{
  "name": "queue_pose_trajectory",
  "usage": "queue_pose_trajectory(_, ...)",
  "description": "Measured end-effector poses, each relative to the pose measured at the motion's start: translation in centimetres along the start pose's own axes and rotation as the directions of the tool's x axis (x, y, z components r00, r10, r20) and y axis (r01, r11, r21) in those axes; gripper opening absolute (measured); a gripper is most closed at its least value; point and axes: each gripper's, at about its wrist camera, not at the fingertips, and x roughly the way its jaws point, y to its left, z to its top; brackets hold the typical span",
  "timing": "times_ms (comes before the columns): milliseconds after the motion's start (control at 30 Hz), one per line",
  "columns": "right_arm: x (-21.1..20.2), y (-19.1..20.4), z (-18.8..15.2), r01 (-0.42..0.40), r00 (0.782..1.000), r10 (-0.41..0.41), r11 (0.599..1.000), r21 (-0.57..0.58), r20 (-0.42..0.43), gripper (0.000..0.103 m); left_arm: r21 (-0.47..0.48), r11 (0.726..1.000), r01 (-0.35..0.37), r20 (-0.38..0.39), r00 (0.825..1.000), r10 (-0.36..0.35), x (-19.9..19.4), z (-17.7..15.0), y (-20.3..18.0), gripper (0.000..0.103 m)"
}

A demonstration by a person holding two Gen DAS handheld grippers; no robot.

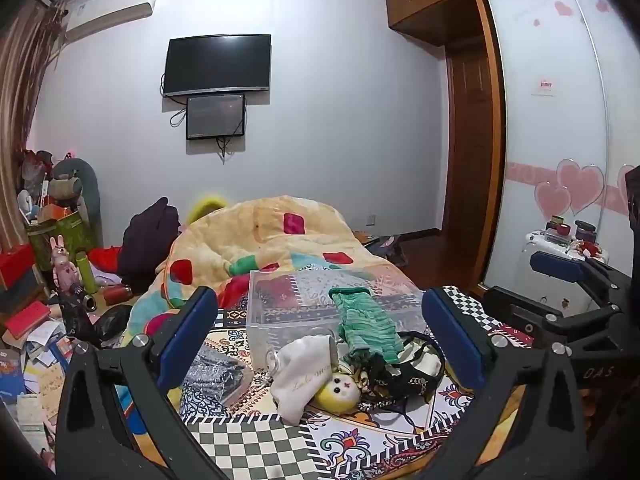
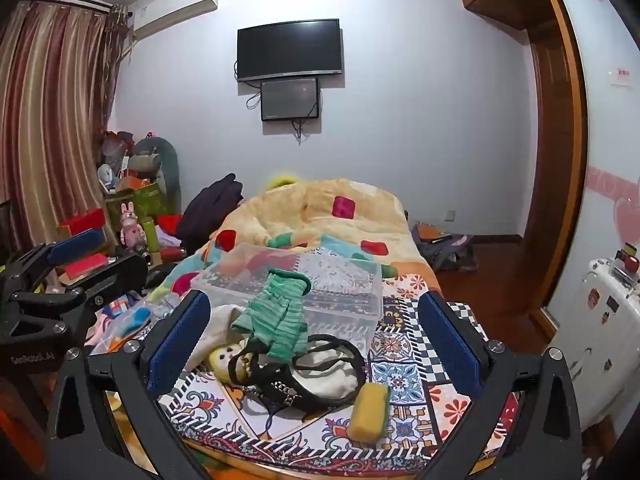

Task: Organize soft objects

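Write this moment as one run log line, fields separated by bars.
left gripper open, empty | right gripper open, empty | green cloth draped over clear box rim | sponge on bed

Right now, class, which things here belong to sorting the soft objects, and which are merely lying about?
Belong to the job:
clear plastic bin
green knit garment
white cloth
yellow doll head
black strappy garment
yellow sponge

Just lying about:
television
patchwork quilt
pink rabbit toy

Doll body hidden under white cloth, yellow plush behind quilt
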Motion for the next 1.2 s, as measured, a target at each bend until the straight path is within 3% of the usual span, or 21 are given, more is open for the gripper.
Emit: queue_pose_trajectory(1200,-0.58,0.14,0.27,-0.002,1.000,0.002,1.000,0.004,0.020,0.103,-0.004,1.000,-0.018,0.007,1.000,0.018,-0.44,0.19,0.23,0.103)
